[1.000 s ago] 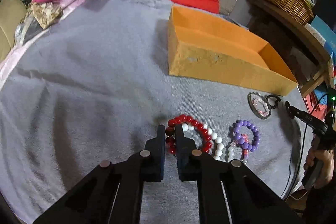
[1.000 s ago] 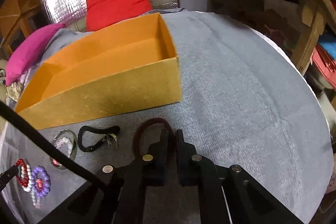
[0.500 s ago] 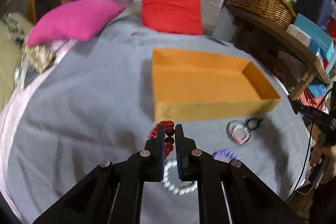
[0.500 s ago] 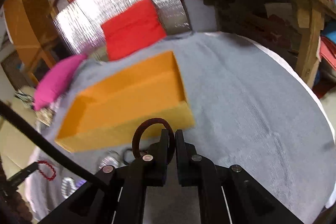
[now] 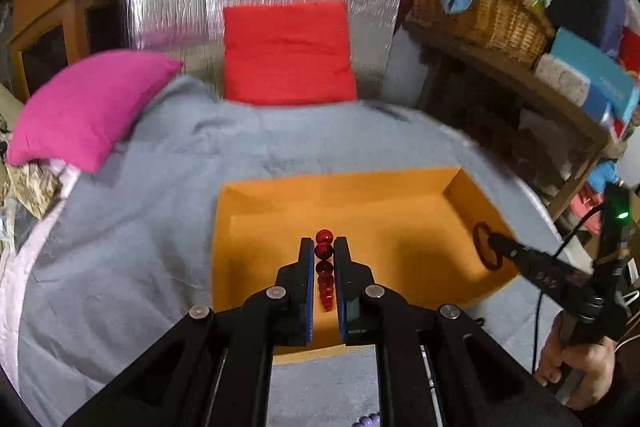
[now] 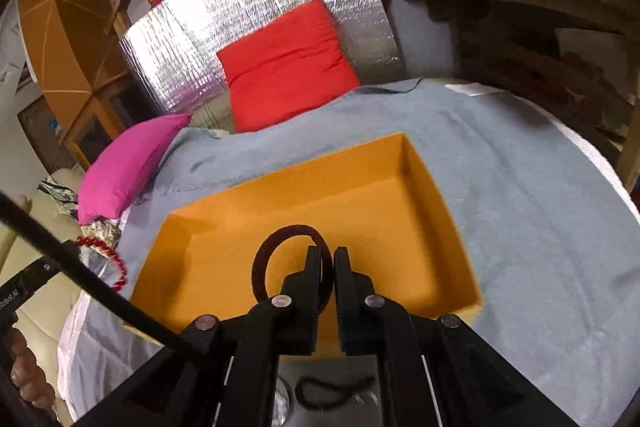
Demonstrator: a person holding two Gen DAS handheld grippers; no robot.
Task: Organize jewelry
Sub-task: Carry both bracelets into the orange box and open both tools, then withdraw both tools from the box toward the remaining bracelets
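Both grippers hang over the open orange box (image 5: 256, 223), each pinching one piece so it can drop straight in. Left gripper (image 5: 324, 247) is clamped on a red bead bracelet (image 5: 324, 251), whose beads run up between its fingers with one poking past the tips above the box floor. Right gripper (image 6: 327, 259) is closed on a dark red hair-tie ring (image 6: 264, 259), the loop standing out to the left of its fingers over the box's interior. Nothing seems to lie in the box yet, so the release appears to be the step in hand. Around it spreads a grey blanket (image 5: 120, 227), with a black looped band (image 6: 336, 391) lying near the box's front edge, and pink (image 5: 80, 107) and red (image 5: 288, 51) cushions farther back.
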